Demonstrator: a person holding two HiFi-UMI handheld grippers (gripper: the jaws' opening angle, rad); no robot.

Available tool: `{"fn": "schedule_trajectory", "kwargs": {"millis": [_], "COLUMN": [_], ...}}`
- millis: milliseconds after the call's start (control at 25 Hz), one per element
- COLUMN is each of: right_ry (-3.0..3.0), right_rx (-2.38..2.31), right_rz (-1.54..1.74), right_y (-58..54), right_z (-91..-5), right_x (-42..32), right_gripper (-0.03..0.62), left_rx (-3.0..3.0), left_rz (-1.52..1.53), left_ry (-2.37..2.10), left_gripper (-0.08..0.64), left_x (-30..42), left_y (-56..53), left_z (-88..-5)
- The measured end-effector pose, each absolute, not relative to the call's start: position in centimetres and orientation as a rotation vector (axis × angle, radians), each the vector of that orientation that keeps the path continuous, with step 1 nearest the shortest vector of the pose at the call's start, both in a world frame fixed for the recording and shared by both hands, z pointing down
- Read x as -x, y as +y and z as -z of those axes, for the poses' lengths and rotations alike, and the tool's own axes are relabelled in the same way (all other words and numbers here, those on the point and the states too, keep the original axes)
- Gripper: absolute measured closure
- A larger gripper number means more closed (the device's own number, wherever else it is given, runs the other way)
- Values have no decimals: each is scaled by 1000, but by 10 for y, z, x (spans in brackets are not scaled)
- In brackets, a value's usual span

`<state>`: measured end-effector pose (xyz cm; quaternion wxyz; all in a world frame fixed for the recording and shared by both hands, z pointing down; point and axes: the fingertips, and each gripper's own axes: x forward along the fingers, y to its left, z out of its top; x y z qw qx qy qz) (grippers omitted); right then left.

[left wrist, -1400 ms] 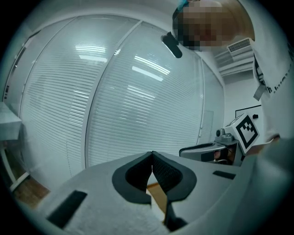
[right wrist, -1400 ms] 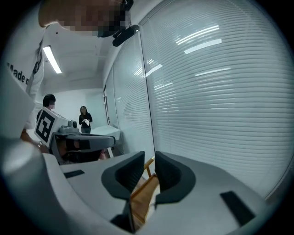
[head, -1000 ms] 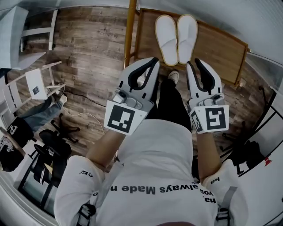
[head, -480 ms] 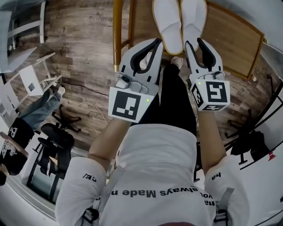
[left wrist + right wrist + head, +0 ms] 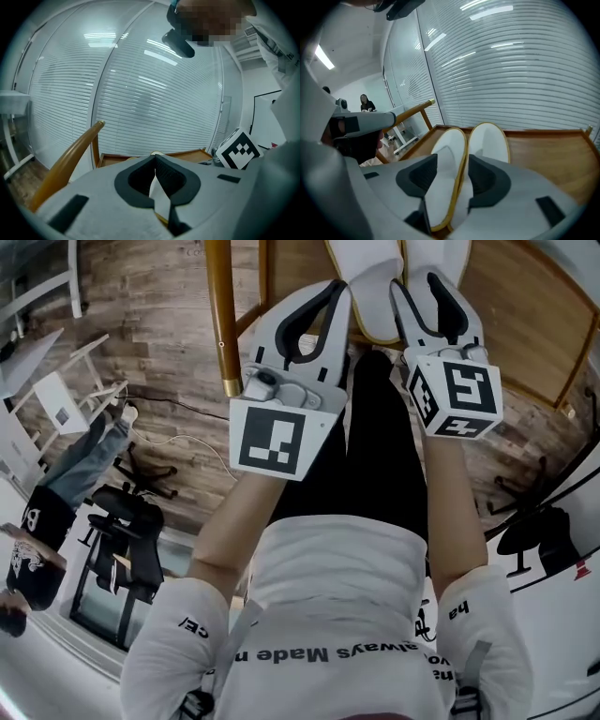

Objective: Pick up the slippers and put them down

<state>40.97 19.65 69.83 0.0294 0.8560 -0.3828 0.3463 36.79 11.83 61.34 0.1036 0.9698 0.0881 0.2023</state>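
Observation:
Two white slippers with yellow-brown edging lie side by side on a low wooden platform (image 5: 548, 150): the left slipper (image 5: 446, 159) and the right slipper (image 5: 490, 140). In the head view they are cut off by the top edge (image 5: 375, 296). My right gripper (image 5: 457, 166) hangs above their heel ends, its jaws opening, and its pads touch nothing. The same gripper (image 5: 424, 282) appears at the upper right of the head view. My left gripper (image 5: 155, 159) has its tips together, with white slipper (image 5: 157, 197) showing beyond through the gap below them. It is beside the right gripper (image 5: 336, 287).
A golden wooden rail (image 5: 220, 315) runs along the platform's left side. On the plank floor to the left are a seated person (image 5: 66, 484), a black chair (image 5: 122, 531), a white frame (image 5: 56, 409) and a cable (image 5: 178, 442). A glass wall with blinds (image 5: 154, 93) stands behind the platform.
Both grippers have sunk toward the slippers, which have slid to the top edge of the head view. The right jaws have spread apart. The left jaws stayed together.

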Motion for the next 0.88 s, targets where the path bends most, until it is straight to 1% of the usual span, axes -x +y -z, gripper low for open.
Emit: {"fn": "schedule_trajectory", "kwargs": {"millis": [320,560,600,680,760,880], "right_ry": [-1102,-1046,-1037,-1020,-1009,-1001], "right_rx": [-2651,-2643,-2646,-2648,-2646,-2647], "right_rz": [-1141,-1097,-1082,-1059,-1051,-1055], "right_y": [189,186,186,187,190,194], "right_z": [-735,-745,-744,-743,-743,-741], "right_x": [-424,-437,-439,-441,-441,-440], "right_gripper": [402,403,413,477,519,549], "left_rx": [-2882,-2879,-2878,-2874,-2870,-2868], "left_rz": [-640,-628,-622,-611,-613,-625], "left_ry": [254,196,193,195,204,217], "left_gripper": [549,549,549,549,549,549], "left_x": [-381,-388,-390,-391,-390,-388], "left_y": [115,108,108,110,114,117], "left_z": [-649,-664,-665,-665,-664,-661]}}
